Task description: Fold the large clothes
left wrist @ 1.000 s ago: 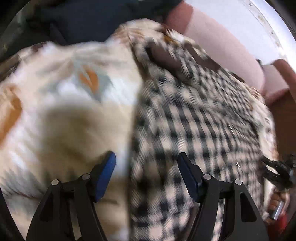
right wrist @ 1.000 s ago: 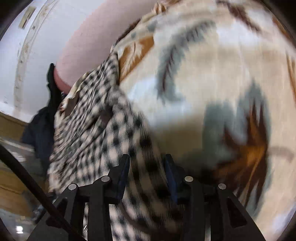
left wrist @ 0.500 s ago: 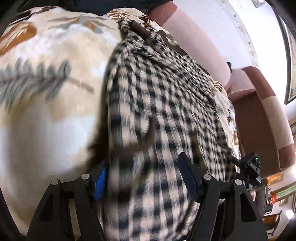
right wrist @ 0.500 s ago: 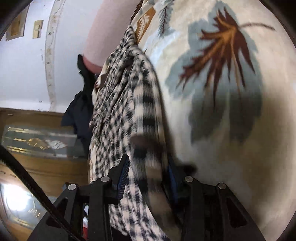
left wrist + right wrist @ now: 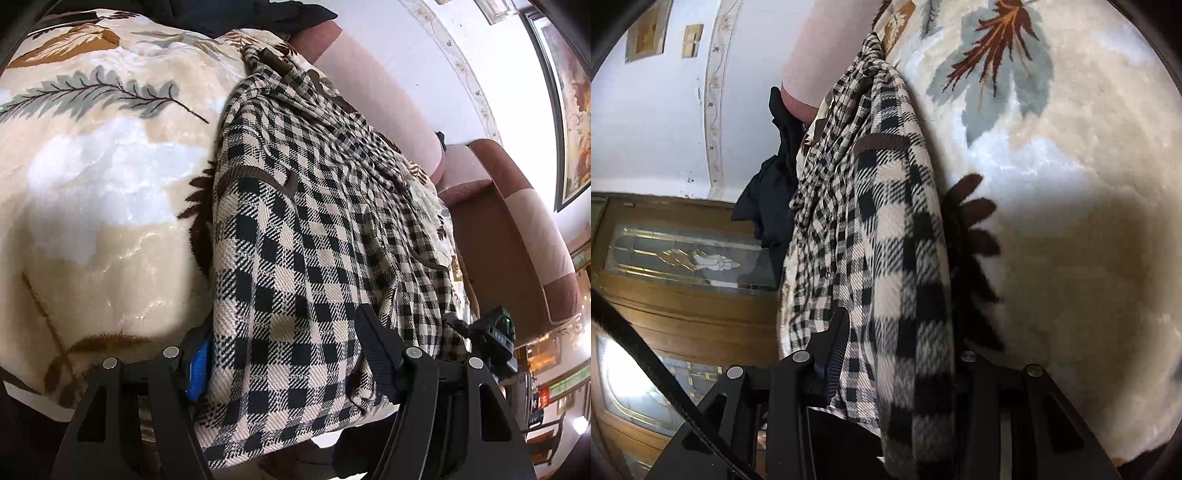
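Note:
A black-and-cream checked garment [image 5: 303, 236] with brown trim lies folded lengthwise on a leaf-patterned plush blanket [image 5: 92, 177]. My left gripper [image 5: 284, 354] straddles its near edge, one jaw at each side of the thick fold, jaws wide apart. In the right wrist view the same garment [image 5: 886, 229] runs away from my right gripper [image 5: 897, 350], whose jaws sit on either side of the fold's end; the right finger is hidden under cloth. The other gripper [image 5: 491, 339] shows at the garment's far end.
The blanket [image 5: 1071, 221] covers a pink and brown sofa [image 5: 388, 85]. A dark garment [image 5: 768, 192] hangs at the sofa's end. A wooden glazed door [image 5: 676, 266] stands beyond. White wall behind.
Both grippers have swung down to the garment's two ends and slid over its folded edge; the cloth now sits between each pair of jaws.

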Demonstrator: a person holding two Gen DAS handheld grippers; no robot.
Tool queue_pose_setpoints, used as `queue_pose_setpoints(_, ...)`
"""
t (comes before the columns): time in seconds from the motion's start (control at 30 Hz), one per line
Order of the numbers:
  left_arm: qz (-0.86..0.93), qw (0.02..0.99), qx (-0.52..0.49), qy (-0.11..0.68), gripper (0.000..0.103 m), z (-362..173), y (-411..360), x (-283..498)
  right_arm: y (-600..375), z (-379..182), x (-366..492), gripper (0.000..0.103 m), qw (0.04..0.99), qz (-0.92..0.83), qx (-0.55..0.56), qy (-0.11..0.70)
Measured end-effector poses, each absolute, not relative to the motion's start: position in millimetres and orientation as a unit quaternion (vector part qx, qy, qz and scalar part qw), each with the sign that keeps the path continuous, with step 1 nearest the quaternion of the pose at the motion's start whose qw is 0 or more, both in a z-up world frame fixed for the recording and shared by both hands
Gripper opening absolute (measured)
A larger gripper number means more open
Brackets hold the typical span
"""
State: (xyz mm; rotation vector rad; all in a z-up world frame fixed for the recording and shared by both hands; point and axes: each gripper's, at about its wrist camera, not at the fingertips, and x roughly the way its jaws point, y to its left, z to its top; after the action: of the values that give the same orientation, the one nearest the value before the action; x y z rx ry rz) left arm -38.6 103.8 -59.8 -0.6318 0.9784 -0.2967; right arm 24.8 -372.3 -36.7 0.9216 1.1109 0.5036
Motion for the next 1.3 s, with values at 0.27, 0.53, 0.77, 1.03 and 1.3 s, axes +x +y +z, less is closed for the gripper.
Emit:
queue_pose_setpoints(0.27, -0.113, 0.840, -0.253, 0.466, 0.050, -55, 87, -55, -352, -27, 13, 0.037, 0.756, 0.211, 0.369, 0.498)
queue_pose_setpoints(0.53, -0.099, 0.823, -0.319, 0.460, 0.051, -67, 101, -57, -343, -23, 10, 0.037, 0.772, 0.192, 0.350, 0.494)
queue_pose_setpoints(0.77, -0.071, 0.836, -0.258, 0.478, 0.054, -56, 75, -49, -333, -17, 5, 0.031, 0.794, 0.159, 0.320, 0.492)
queue_pose_setpoints(1.03, -0.042, 0.849, -0.213, 0.482, 0.005, -28, 88, -58, -342, -4, 6, 0.010, 0.790, 0.160, 0.330, 0.492)
queue_pose_setpoints(1.3, -0.065, 0.851, -0.244, 0.460, 0.004, -6, 111, -96, -343, 20, -25, 0.009, 0.788, 0.211, 0.313, 0.486)
